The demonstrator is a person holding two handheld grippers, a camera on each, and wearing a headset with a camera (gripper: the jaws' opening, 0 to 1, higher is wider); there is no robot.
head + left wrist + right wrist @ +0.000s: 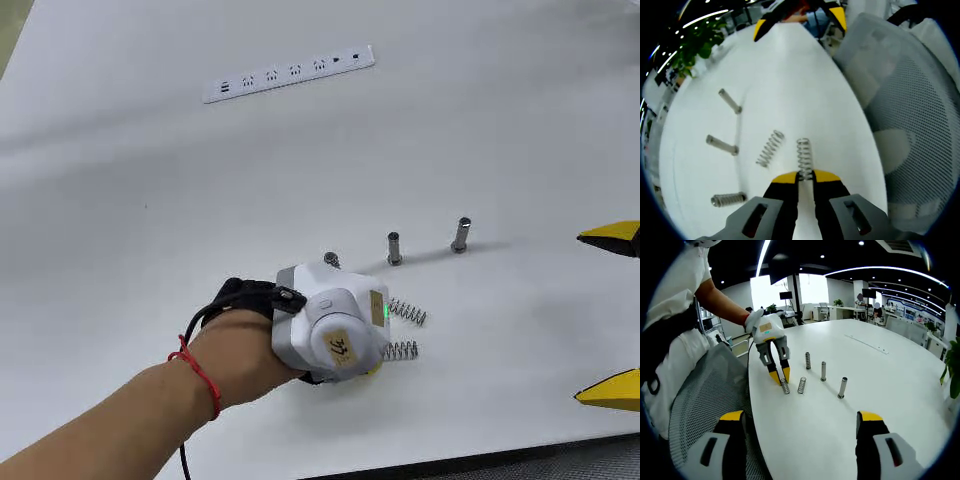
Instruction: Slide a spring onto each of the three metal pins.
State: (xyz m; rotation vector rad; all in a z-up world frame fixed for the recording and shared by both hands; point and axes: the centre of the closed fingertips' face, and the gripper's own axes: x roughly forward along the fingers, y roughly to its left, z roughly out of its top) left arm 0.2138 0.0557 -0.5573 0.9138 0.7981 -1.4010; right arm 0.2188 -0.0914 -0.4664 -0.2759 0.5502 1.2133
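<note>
Three metal pins stand in a row on the white table (150, 200). The pin nearest my left hand (331, 259) carries a spring (808, 360); the middle pin (394, 248) and the far pin (460, 235) are bare. My left gripper (805, 176) lies low on the table, shut on one end of a spring (804, 157) that points away from it. A second loose spring (770, 148) lies beside it, toward the pins. My right gripper (800, 416) is held open and empty, off to the right, well clear of the pins.
A white power strip (288, 73) lies at the far side of the table. A grey mesh chair (910, 110) stands just beyond the table's near edge (450, 462). A person in white stands by the chair.
</note>
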